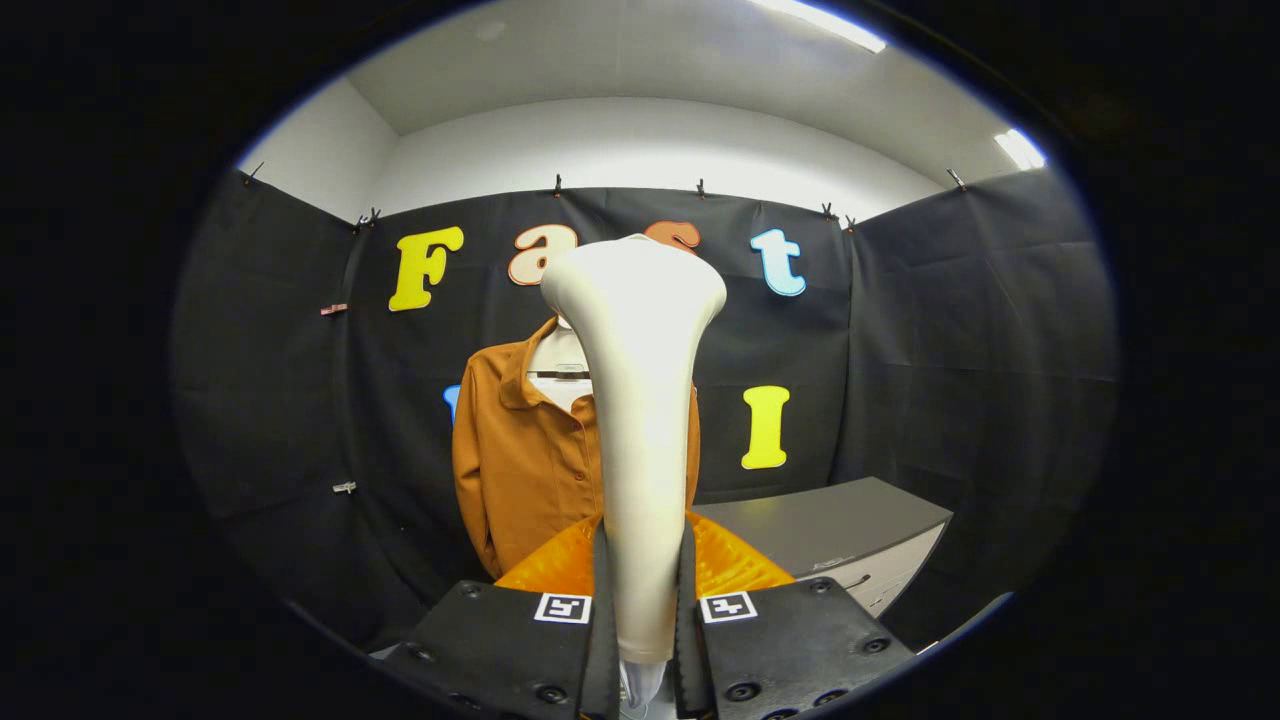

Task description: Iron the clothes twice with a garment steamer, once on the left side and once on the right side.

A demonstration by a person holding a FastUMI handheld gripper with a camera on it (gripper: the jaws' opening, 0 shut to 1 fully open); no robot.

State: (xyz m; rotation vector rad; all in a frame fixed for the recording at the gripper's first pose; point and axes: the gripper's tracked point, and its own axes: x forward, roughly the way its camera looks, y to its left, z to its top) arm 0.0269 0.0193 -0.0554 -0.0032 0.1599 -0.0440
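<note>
A cream-white garment steamer (pixel 640 400) stands upright between my fingers, its wide head up and its handle squeezed on both sides, so my gripper (pixel 642 600) is shut on it. Beyond the steamer hangs an orange-brown collared shirt (pixel 520 460) on a pale mannequin bust (pixel 562 365) against the black cloth wall. The steamer hides the shirt's right half. The shirt is some distance ahead of the steamer head, not touching it.
A grey cabinet (pixel 830 530) with a white front stands to the right of the shirt, just beyond my right finger. Black cloth walls close the booth on the left, back and right.
</note>
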